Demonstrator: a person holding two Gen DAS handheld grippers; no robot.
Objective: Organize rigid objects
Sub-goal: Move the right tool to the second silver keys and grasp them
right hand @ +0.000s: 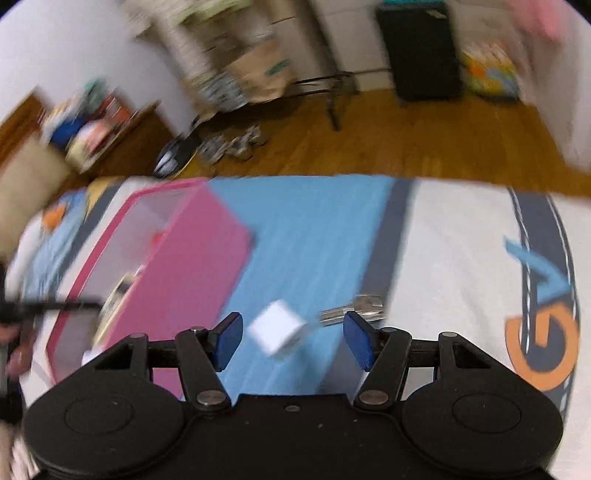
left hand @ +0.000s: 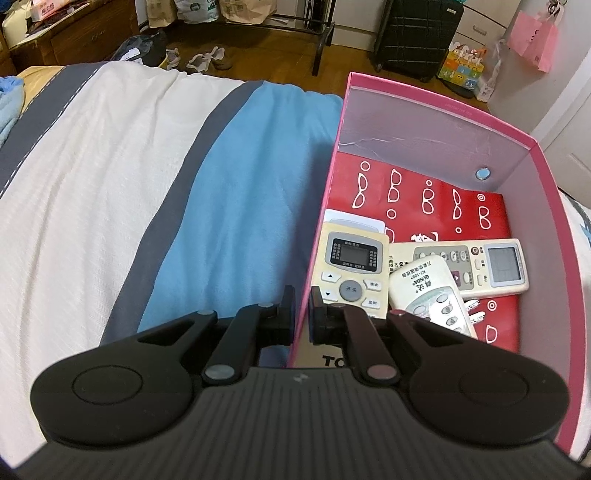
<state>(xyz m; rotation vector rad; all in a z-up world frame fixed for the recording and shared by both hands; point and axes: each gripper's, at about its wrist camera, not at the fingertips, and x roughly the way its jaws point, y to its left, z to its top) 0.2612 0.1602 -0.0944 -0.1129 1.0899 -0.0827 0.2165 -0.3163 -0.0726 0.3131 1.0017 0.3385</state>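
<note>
Left wrist view
Left gripper (left hand: 302, 314): fingers closed on the near left wall of the box (left hand: 436, 107), one pad outside, one inside.
Box: pink outside, pale inside, open top; sits on the bed (left hand: 110, 166) beside a blue stripe of the cover.
Box contents: three remotes on a red sheet (left hand: 436, 195) printed with white glasses.
Remote 1 (left hand: 352, 269): cream, dark screen, lies against the left wall, just beyond the inner finger.
Remote 2 (left hand: 430, 291): white, face down with label up, lies across remote 3.
Remote 3 (left hand: 491, 266): white, grey screen, lies crosswise near the right wall.
Background: wood floor, suitcase (left hand: 417, 33), pink bag (left hand: 535, 37).

Right wrist view (blurred)
Right gripper (right hand: 293, 338): fingers (right hand: 229, 338) open, blue pads well apart, nothing pressed between them.
Cube (right hand: 277, 332): white, on the blue stripe of the bed, seen between the two pads.
Keys (right hand: 354, 308): silvery, just beyond the right pad, near the cube; detail too blurred to tell.
Box (right hand: 192, 266): at left on the bed, apart from the cube.
Left edge: a dark rod reaches the box; part of a hand (right hand: 13, 350) shows.
</note>
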